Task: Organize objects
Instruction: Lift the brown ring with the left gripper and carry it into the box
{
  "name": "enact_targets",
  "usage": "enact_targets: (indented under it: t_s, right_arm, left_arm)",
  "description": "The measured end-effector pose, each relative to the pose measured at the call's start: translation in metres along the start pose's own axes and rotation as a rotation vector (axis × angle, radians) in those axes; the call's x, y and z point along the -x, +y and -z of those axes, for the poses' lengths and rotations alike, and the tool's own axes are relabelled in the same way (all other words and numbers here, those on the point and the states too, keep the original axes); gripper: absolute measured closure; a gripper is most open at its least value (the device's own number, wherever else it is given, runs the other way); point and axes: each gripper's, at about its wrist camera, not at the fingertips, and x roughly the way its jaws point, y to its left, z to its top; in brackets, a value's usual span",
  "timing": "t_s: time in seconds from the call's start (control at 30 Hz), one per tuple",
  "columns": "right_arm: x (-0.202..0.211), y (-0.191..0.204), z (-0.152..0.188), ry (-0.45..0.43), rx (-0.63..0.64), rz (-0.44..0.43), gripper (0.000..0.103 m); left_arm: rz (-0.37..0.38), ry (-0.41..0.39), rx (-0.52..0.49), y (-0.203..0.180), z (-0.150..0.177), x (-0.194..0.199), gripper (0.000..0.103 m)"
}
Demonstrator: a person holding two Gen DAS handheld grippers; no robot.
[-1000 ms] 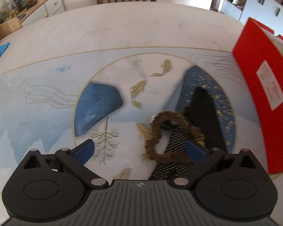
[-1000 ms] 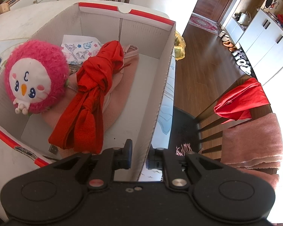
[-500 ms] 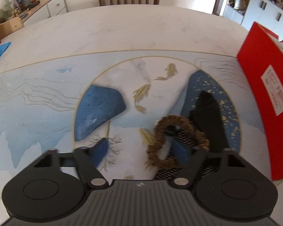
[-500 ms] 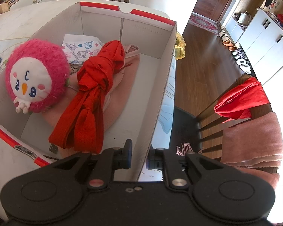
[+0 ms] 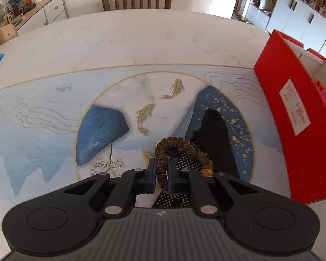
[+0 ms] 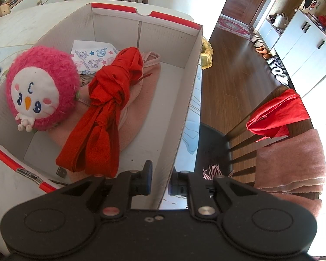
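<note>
Scrunchie (image 5: 180, 152), brown and ruffled, lies on the table mat (image 5: 43, 117) near the mat's centre, resting partly on a black dotted cloth (image 5: 215, 143). Ordering by size:

1. Table (image 5: 141, 39): pale marble-look top, carrying the printed mat with blue rock and gold fish motifs. Its position in the left wrist view is unchanged from the earlier frames.

2. Cardboard box (image 6: 184, 100): red outside, white inside, standing on the table to the right of the mat; the left wrist view shows its red wall (image 5: 293, 130) with a white label. Contents, largest first: a pink cloth (image 6: 139, 100) on the floor of the box, a knotted red cloth (image 6: 106, 108) lying across it, a pink plush toy (image 6: 41, 91) against the left wall, and a printed white cloth (image 6: 91, 54) at the far end. Contents match the earlier frames.

3. Right gripper (image 6: 160, 180): fingers straddle the right wall of the box, one inside and one outside, closed against the cardboard. This grip is the same as one second ago.

4. Left gripper (image 5: 162, 178): one second ago the fingers were spread wide on either side of the scrunchie. Now they have closed and are clenched on the near part of its loop.

5. Scrunchie: the far part of the loop stands clear ahead of the fingertips, over the dotted cloth.
</note>
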Motion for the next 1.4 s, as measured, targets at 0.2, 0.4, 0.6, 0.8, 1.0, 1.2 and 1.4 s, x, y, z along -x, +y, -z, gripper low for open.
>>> enact_targets:
  t_s: [0.2, 0.4, 0.6, 0.8, 1.0, 1.2, 1.4]
  right_arm:
    - [0.0, 0.0, 0.001, -0.001, 0.0, 0.001, 0.09]
    - [0.0, 0.0, 0.0, -0.001, -0.001, 0.0, 0.091]
    - [-0.001, 0.0, -0.001, -0.002, -0.001, -0.002, 0.091]
    - [-0.001, -0.001, -0.001, -0.003, -0.001, -0.004, 0.091]
    - [-0.001, 0.0, -0.002, -0.003, 0.0, -0.003, 0.091]
    - [-0.002, 0.001, -0.002, -0.005, -0.001, -0.004, 0.091]
    - [-0.002, 0.0, -0.002, -0.005, 0.001, -0.005, 0.091]
  left_arm:
    - [0.037, -0.028, -0.019, -0.008, -0.008, 0.027, 0.095]
    - [0.056, -0.037, -0.066, -0.025, -0.022, 0.052, 0.095]
    - [0.104, -0.065, -0.095, -0.04, -0.038, 0.071, 0.095]
    - [0.14, -0.101, -0.17, -0.066, -0.059, 0.089, 0.095]
    - [0.174, -0.124, -0.259, -0.098, -0.083, 0.098, 0.095]
    - [0.217, -0.144, -0.305, -0.132, -0.107, 0.098, 0.095]
    - [0.248, -0.17, -0.355, -0.17, -0.127, 0.094, 0.095]
